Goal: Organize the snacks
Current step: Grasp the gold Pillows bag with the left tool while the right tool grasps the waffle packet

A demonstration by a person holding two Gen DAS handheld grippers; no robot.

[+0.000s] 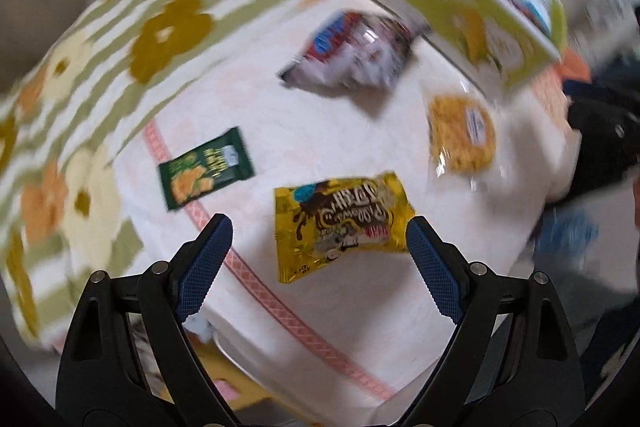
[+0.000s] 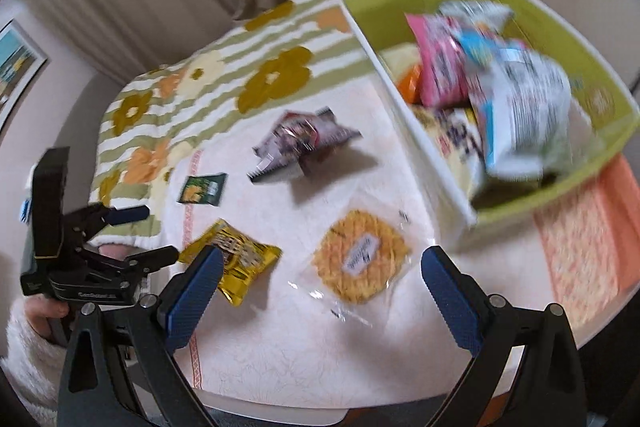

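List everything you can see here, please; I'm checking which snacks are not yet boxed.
yellow snack packet: one, yellow, on the white cloth, below the open left gripper
green packet: one, dark green, near the cloth's edge
round cracker pack: one, clear wrap, yellow, ahead of the right gripper
silver bag: one, silver and red, mid-cloth
box: one, lime green with white wall, holding several bags
floral blanket: one, green stripes, under the cloth
left gripper: open, empty
right gripper: open, empty
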